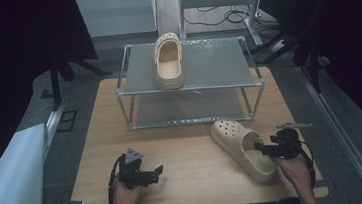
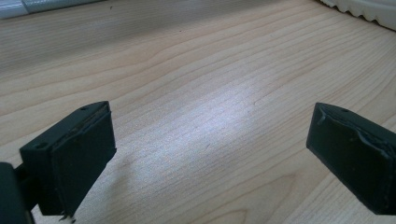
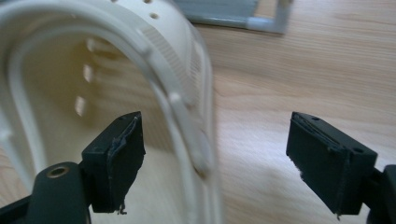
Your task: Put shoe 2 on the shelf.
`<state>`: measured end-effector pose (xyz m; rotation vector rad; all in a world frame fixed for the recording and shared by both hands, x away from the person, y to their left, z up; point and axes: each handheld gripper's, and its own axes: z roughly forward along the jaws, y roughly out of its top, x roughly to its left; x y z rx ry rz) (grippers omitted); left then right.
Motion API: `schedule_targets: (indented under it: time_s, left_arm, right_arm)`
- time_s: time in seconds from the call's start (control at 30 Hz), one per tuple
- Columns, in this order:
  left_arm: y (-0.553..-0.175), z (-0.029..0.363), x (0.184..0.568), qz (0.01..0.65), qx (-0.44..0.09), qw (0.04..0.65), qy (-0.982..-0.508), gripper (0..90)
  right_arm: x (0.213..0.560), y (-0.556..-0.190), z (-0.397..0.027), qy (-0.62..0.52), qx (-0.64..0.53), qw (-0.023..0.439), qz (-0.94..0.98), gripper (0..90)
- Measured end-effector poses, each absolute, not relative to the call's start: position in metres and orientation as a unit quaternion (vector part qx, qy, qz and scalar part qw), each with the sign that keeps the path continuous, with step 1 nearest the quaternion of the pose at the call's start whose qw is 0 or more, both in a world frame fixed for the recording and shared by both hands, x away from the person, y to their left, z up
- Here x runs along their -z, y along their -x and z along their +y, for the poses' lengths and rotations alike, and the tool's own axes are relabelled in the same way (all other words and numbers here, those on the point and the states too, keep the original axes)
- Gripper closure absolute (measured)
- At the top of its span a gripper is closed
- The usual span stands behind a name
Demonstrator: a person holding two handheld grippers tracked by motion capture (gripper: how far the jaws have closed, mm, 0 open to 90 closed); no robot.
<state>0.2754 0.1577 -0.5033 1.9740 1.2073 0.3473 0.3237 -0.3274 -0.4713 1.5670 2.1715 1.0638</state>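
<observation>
A cream clog [image 1: 241, 149] lies on the wooden table [image 1: 183, 147] at the front right, toe toward the rack. A second cream clog [image 1: 168, 63] stands on the top shelf of the metal rack [image 1: 189, 81]. My right gripper [image 1: 258, 147] is at the near clog's side. In the right gripper view the gripper [image 3: 217, 140] is open with the clog's side wall [image 3: 187, 93] between its jaws, one jaw inside the shoe and one outside, pads clear of it. My left gripper [image 1: 158, 172] rests low over bare wood at the front left, open [image 2: 210, 135] and holding nothing.
The two-shelf rack fills the back half of the table; its lower shelf [image 1: 189, 108] is bare. The ridged sole edge of the near clog [image 2: 369, 9] shows in the left gripper view. A pale board [image 1: 11, 183] leans off the table's left. Cables lie on the floor behind.
</observation>
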Motion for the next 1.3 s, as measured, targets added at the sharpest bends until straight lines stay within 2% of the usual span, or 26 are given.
schedule_targets:
  time_s: [0.1, 0.23, 0.47, 0.67, 0.73, 1.3]
  left_arm:
    - [-0.275, 0.158, 0.503, 0.474, -0.136, 0.39, -0.777, 1.1]
    - [-0.276, 0.158, 0.504, 0.475, -0.135, 0.39, -0.777, 1.1]
    - [-0.276, 0.158, 0.504, 0.477, -0.132, 0.389, -0.777, 1.2]
    - [-0.277, 0.158, 0.505, 0.476, -0.129, 0.39, -0.778, 1.2]
    - [-0.276, 0.157, 0.505, 0.475, -0.129, 0.39, -0.779, 1.2]
    - [-0.277, 0.156, 0.506, 0.474, -0.127, 0.387, -0.78, 1.3]
  right_arm:
    - [0.472, -0.331, -0.322, -0.536, -0.364, 0.122, 0.752, 24.6]
    - [0.473, -0.34, -0.317, -0.519, -0.364, 0.112, 0.765, 41.0]
    - [0.474, -0.35, -0.308, -0.501, -0.359, 0.101, 0.781, 63.8]
    - [0.469, -0.353, -0.307, -0.507, -0.335, 0.105, 0.787, 72.4]
    - [0.467, -0.354, -0.308, -0.515, -0.333, 0.106, 0.783, 73.8]
    - [0.468, -0.347, -0.334, -0.579, -0.412, 0.01, 0.703, 74.7]
